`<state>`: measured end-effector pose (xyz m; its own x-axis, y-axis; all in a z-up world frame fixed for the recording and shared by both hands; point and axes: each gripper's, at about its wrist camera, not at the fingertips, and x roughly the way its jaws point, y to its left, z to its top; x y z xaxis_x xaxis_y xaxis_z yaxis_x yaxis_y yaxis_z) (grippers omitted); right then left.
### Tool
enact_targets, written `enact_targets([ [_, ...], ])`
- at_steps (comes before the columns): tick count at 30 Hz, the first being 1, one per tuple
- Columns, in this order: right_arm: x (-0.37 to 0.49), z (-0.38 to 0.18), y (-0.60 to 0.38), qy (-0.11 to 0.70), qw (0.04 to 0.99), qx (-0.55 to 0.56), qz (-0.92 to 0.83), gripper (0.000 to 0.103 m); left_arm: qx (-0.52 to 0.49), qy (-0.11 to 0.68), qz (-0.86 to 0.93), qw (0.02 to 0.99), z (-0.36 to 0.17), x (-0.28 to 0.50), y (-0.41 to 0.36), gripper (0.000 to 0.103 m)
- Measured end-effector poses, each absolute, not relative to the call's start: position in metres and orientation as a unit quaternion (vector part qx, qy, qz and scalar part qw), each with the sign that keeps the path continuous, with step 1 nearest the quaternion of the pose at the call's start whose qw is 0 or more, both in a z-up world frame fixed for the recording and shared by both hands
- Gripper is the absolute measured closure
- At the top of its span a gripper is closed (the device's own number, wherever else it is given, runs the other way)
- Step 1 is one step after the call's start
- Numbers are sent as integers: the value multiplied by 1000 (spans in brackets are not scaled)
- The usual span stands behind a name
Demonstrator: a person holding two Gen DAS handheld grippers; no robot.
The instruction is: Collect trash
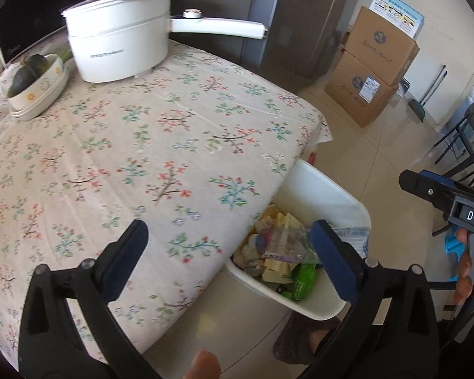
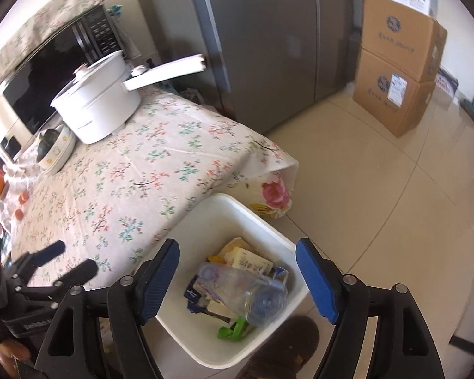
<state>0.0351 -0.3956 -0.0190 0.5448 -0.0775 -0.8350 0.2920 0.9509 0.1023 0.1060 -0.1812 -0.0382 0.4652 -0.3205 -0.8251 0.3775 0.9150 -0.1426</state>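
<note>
A white trash bin (image 2: 205, 218) stands on the floor against the table's corner. In it lie a clear plastic bottle (image 2: 246, 287), yellow wrappers (image 2: 249, 260) and a green wrapper (image 2: 232, 331). My right gripper (image 2: 237, 248) hangs open above the bin with nothing between its blue pads. My left gripper (image 1: 229, 233) is open too, straddling the table edge and the bin (image 1: 328, 189), where the clear plastic (image 1: 284, 240) and green wrapper (image 1: 303, 281) show. Nothing is held. Each gripper also appears in the other's view: the right gripper (image 1: 426, 189) and the left gripper (image 2: 68, 262).
On the floral tablecloth (image 1: 142, 158) stand a white electric pot (image 1: 120, 38) and a bowl of dark green vegetables (image 1: 38, 85). A microwave (image 2: 47, 63) sits behind, with a grey fridge (image 2: 268, 47) and stacked cardboard boxes (image 2: 398, 72) beyond. A brown slipper (image 2: 287, 344) touches the bin.
</note>
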Motion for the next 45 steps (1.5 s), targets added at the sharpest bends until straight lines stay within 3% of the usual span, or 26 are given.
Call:
enact_targets([
  [14, 4, 15, -255, 395, 915, -34, -77, 14, 10, 410, -7, 912, 3, 30, -55, 1],
  [17, -3, 18, -225, 378, 922, -59, -63, 7, 13, 394, 4, 919, 11, 22, -45, 1],
  [22, -2, 15, -200, 368, 925, -75, -59, 7, 7, 367, 24, 930, 16, 10, -28, 1],
  [45, 2, 16, -181, 359, 929, -73, -49, 7, -2, 383, 21, 923, 7, 4, -18, 1],
])
